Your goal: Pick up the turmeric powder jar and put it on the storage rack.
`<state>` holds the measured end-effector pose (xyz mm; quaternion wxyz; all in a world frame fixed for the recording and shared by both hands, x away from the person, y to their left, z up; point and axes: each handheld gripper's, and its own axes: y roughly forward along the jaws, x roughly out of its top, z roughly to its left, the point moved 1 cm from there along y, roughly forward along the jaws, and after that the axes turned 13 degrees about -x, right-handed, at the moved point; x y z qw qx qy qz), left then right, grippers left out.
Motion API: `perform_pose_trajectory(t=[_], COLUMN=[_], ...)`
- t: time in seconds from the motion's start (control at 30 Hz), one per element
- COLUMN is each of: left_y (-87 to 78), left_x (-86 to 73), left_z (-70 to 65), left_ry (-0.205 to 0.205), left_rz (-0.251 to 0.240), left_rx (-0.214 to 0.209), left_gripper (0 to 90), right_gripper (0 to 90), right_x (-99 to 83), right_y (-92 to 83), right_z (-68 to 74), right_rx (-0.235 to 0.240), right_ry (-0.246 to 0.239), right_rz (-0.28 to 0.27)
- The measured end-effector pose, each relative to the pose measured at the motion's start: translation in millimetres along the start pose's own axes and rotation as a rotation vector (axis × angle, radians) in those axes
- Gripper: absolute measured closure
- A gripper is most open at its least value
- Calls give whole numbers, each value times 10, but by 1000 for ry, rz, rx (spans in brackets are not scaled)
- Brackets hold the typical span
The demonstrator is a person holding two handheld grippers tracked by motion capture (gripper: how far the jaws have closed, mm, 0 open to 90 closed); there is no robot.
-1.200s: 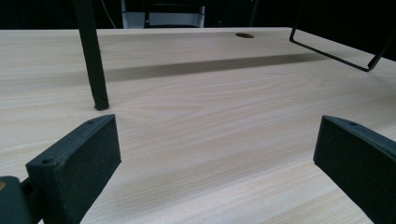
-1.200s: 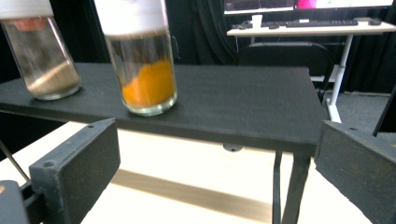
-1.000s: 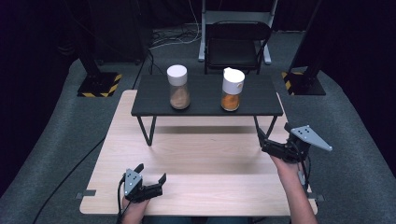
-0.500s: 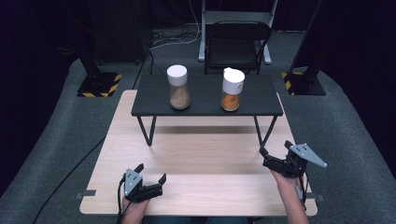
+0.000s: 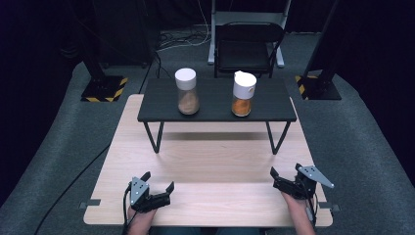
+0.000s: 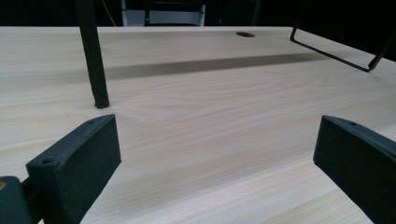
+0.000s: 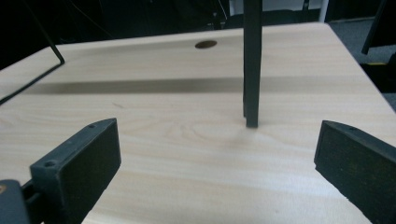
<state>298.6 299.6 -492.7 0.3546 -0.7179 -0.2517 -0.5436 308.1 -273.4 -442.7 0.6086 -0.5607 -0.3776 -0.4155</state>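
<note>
right claw lowered nearer, left claw unmoved

Pale wooden table with black raised shelf, 2 white-capped spice jars atop.

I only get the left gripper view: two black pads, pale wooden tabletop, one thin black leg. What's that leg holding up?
Observer: A low black shelf; on it stands a clear white-lidded jar of tan powder.
Operator: Anything else up there?
Observer: A second clear jar, white-capped, with orange powder, standing apart to its right.
Operator: Where's the other gripper?
Observer: The right gripper is open near the front right corner of the pale wooden table.
</note>
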Motion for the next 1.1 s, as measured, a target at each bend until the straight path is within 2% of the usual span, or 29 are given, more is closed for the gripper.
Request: perform_pose_trajectory(t=[0.33,0.57,0.63,0.8,1.1], left_y=[-1,0,-1,-2,-3], left_x=[-4,-6,-7,-10,-10], left_z=[-2,-6,-6,-8,-2], left_ry=[0,1,2,2,1], left_rz=[-3,-3,-4,-5,-6], left_rx=[0,2,2,2,0], left_gripper=[2,2,2,2,2], right_gripper=[0,3,5,5,12], right_x=[-130,-134,-146,-82,-16], right_y=[74,111,101,136,195], right_z=[8,83,80,70,66], right_rx=[-25,-24,-19,-12,-15], right_ry=[-45,-138,-127,-128,-120], right_rz=[68,133,128,178,227])
